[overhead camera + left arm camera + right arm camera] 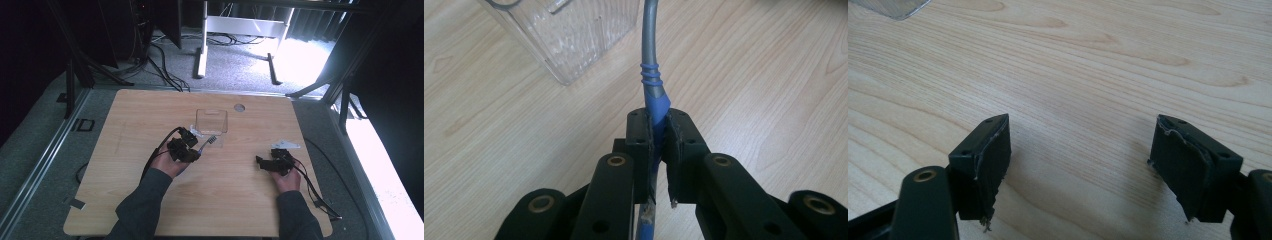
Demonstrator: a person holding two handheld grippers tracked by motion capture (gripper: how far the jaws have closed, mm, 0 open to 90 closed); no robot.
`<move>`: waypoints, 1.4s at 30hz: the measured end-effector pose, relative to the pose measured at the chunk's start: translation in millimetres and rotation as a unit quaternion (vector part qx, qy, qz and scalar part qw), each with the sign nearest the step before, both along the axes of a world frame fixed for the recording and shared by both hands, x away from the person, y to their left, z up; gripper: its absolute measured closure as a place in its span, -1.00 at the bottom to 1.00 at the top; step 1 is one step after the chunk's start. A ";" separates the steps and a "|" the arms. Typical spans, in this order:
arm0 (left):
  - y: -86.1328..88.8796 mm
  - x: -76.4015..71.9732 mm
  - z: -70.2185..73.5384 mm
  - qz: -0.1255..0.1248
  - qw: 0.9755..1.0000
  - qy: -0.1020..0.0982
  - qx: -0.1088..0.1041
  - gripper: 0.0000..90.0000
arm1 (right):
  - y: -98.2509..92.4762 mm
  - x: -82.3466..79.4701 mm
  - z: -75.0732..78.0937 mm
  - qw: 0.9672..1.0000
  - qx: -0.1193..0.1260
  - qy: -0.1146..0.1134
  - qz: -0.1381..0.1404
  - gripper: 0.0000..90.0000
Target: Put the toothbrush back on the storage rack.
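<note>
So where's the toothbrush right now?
The toothbrush is clamped in the left tool, near mid-table in the high view, just in front of the clear container.

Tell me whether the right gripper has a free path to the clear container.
Probably yes: the right gripper rests with open, empty jaws, and bare table lies between it and the clear container. The left gripper, holding a toothbrush, sits beside that path.

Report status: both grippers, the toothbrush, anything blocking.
Left gripper shut on blue-grey toothbrush, beside clear container. Right gripper open, empty, over bare table. Nothing in the way.
</note>
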State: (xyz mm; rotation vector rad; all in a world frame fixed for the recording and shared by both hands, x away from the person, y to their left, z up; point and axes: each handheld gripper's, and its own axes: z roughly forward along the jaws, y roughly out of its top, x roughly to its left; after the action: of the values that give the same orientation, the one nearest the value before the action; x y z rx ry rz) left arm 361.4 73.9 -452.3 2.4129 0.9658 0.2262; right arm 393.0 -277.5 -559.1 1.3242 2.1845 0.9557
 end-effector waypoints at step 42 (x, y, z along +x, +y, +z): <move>14.8 -0.5 21.7 0.031 0.996 -0.069 -0.051 0.81 | 0.1 0.0 0.0 1.000 -0.002 -0.001 0.001 -0.47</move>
State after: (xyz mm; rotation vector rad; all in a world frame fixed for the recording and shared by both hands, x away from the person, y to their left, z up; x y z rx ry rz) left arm 360.8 88.6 -430.5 2.2444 0.9673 0.3522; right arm 393.0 -277.3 -559.1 1.3209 2.1853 0.9524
